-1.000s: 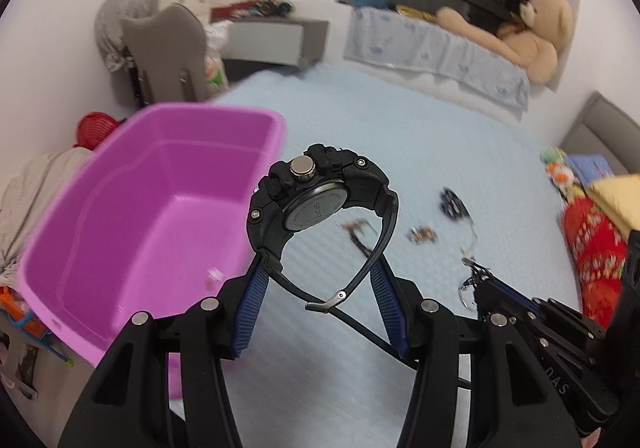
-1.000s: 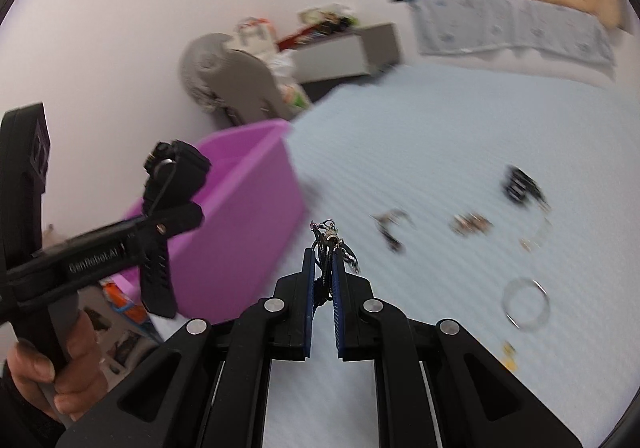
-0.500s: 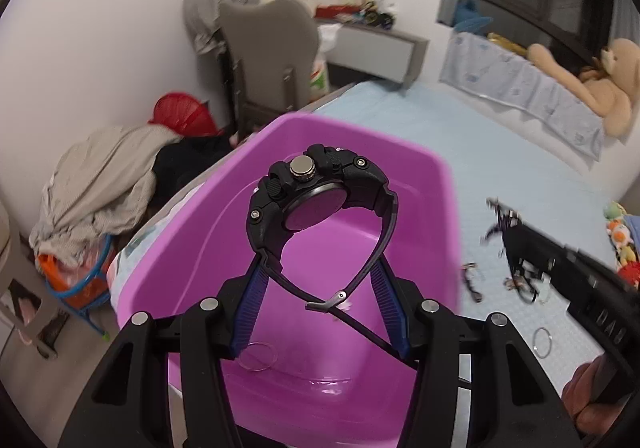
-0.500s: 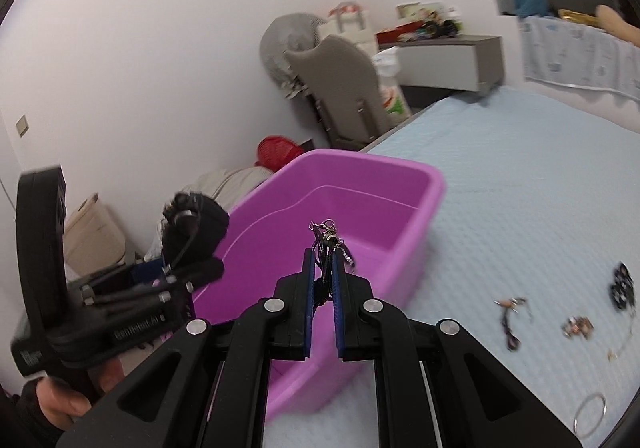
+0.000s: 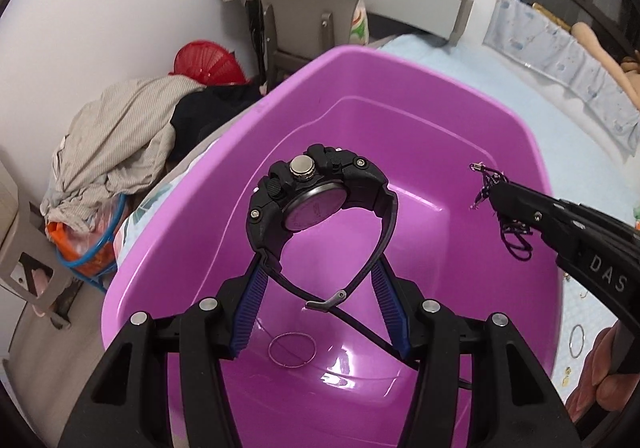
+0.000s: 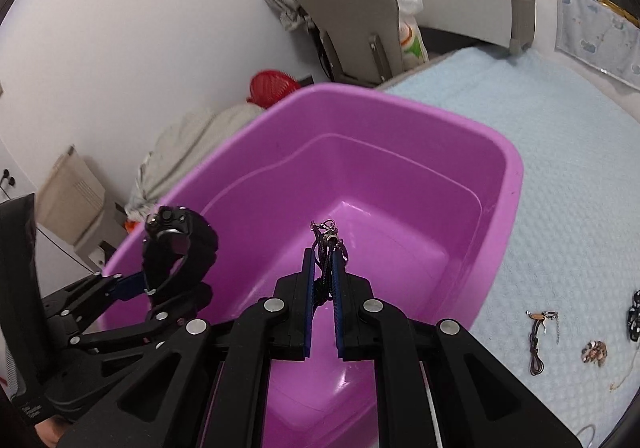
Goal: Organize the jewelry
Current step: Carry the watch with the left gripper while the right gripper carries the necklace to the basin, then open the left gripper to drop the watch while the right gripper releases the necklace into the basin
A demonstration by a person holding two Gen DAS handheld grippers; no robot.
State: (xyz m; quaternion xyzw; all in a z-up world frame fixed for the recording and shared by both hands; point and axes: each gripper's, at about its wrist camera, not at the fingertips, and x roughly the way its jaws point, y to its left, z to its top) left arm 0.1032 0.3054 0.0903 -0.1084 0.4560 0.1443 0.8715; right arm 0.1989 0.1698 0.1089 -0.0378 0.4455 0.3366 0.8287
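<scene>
Purple tub point(image 5: 532, 152): one ring point(image 5: 291, 350), two loaded claws.

A chunky black watch point(image 5: 320, 200) stands upright between the left gripper's point(image 5: 320, 280) blue pads, strap pinched, over the purple tub point(image 5: 460, 96). A dark corded necklace point(image 6: 326, 244) sticks up from the right gripper's point(image 6: 323, 260) tips. 1 thin ring point(image 5: 292, 350) lies on the tub floor below the watch.

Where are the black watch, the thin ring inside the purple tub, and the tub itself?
black watch point(image 5: 316, 200), left wrist view, on its face.
thin ring point(image 5: 292, 350), left wrist view, on its wire loop.
purple tub point(image 6: 514, 184), right wrist view, on its rim.
</scene>
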